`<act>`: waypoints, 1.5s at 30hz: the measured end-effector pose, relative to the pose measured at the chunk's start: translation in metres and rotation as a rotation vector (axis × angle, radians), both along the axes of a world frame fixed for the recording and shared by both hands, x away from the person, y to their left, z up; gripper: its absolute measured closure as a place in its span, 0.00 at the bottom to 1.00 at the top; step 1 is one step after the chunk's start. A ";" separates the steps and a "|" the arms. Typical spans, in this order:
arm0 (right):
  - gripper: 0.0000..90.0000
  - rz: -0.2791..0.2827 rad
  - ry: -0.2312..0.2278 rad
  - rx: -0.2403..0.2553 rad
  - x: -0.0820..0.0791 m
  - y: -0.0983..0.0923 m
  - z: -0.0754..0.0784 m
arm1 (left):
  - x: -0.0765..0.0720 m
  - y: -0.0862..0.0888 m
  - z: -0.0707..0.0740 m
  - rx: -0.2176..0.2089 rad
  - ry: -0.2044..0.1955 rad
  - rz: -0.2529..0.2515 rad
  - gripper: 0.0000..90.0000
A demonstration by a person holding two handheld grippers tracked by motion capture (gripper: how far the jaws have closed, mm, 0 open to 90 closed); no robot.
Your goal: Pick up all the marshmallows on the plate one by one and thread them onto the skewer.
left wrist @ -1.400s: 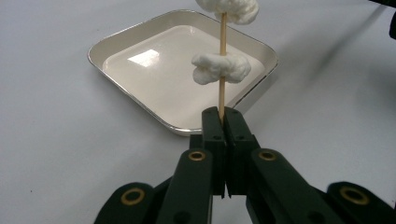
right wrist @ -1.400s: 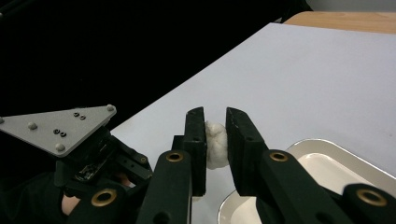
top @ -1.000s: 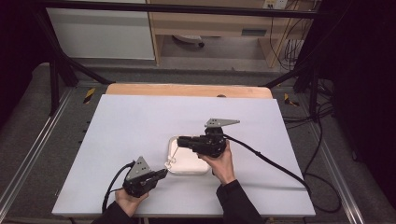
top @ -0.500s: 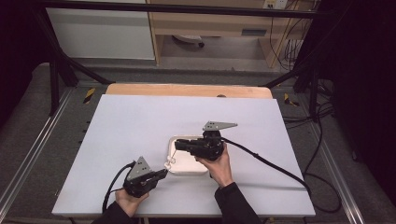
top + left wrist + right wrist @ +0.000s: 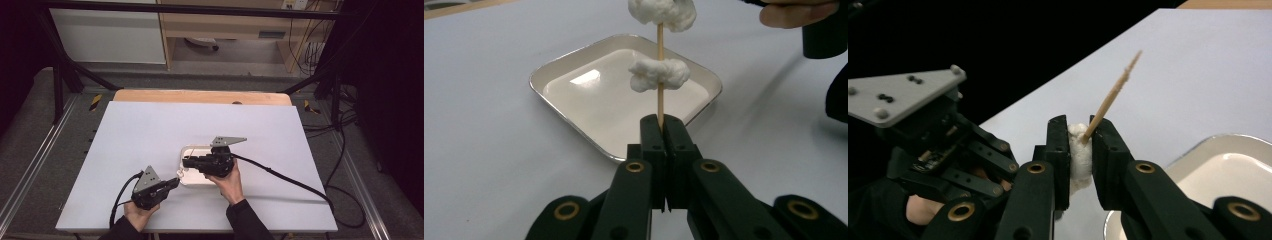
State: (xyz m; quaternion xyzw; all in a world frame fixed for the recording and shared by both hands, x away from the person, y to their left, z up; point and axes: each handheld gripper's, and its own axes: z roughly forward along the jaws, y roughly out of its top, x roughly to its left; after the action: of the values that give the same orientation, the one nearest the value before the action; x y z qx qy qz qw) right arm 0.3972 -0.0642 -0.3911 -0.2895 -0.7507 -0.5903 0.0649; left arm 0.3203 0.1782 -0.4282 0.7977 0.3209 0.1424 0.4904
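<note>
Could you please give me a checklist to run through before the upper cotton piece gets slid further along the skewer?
1. Left gripper shut on skewer: ok.
2. Right gripper shut on upper cotton piece: ok.
3. Skewer tip through that piece: ok.
4. Lower cotton piece threaded on the skewer: ok.
5. Tray beneath the skewer: ok.
6. Skewer unbent: cannot tell.

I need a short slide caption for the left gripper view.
Left hand-held gripper holds a wooden skewer threaded with two white marshmallows above a white tray.

A lab rig: white table (image 5: pixel 150 130) framed by metal rails (image 5: pixel 30 170) (cables (image 5: pixel 345 150) trailing).
</note>
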 end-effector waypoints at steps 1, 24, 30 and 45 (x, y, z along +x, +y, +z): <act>0.88 -0.001 -0.001 -0.004 0.000 0.000 0.000 | 0.000 0.000 0.000 0.004 -0.001 -0.002 0.99; 0.10 -0.134 -0.121 -0.250 -0.003 -0.049 -0.008 | 0.005 0.004 -0.004 0.023 0.044 0.005 0.99; 0.02 -0.187 -0.113 -0.273 -0.003 -0.077 -0.019 | 0.008 0.004 -0.004 0.029 0.058 -0.006 0.98; 0.00 -0.273 -0.088 -0.359 -0.011 -0.141 -0.044 | 0.013 0.006 0.005 0.055 0.082 -0.022 0.98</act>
State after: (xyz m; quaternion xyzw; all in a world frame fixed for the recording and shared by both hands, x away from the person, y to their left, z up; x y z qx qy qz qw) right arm 0.3865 -0.2053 -0.4348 -0.3693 -0.7996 -0.4627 -0.1011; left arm 0.3331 0.1845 -0.4236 0.8195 0.3280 0.1127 0.4561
